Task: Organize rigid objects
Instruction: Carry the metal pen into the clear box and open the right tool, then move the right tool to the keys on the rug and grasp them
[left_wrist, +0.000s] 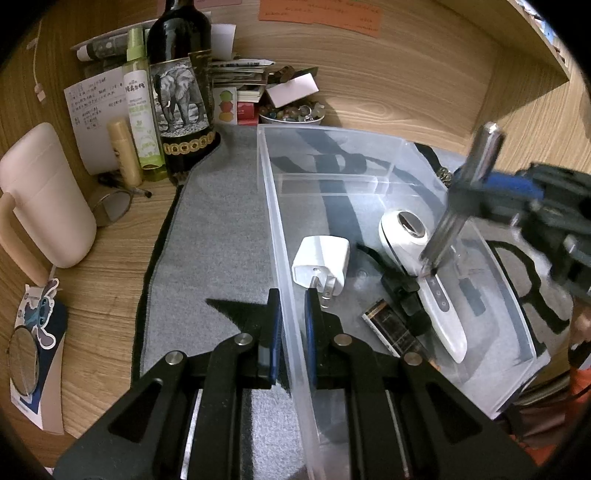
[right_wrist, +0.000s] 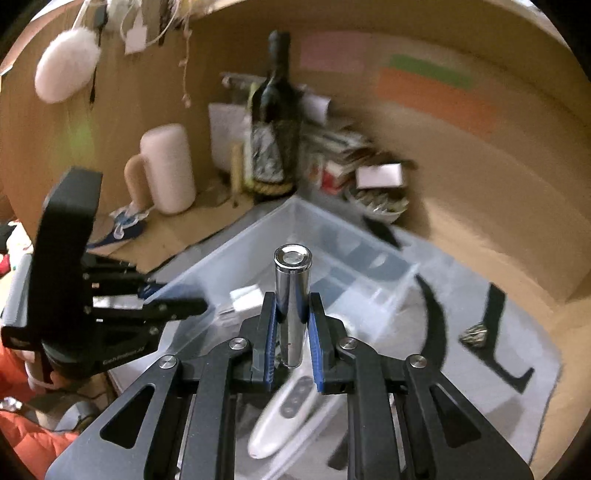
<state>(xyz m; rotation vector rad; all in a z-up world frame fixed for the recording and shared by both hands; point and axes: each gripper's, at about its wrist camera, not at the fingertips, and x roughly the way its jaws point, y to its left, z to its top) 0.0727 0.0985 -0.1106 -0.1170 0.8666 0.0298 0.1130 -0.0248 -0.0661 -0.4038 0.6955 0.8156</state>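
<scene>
A: So, where is the metal cylinder (right_wrist: 292, 291) at this moment?

B: It stands nearly upright between the blue pads (right_wrist: 272, 332) of the right gripper (right_wrist: 291, 334), which is closed on it. It hangs over the clear plastic bin (left_wrist: 280, 236), its lower end just above the white handheld device (left_wrist: 424, 266) inside the bin.

A: And the left gripper (left_wrist: 293, 328)?

B: It is closed on the left wall of the bin, one finger outside and one inside.

A: What else lies in the bin?

B: A white plug adapter (left_wrist: 323, 266) is near the left wall. A black-and-gold battery (left_wrist: 388, 321) lies near the front wall, beside a black part I cannot name. The far end of the bin has a separate compartment.

A: What carries the bin?

B: A grey felt mat (left_wrist: 214, 258) on the wooden desk (left_wrist: 107, 295). Beyond the mat's far edge stand a dark bottle with an elephant label (left_wrist: 181, 92), a green spray bottle (left_wrist: 142, 110) and a small bowl of beads (left_wrist: 291, 112). A pink mug (left_wrist: 48, 192) stands toward the desk's left edge.
</scene>
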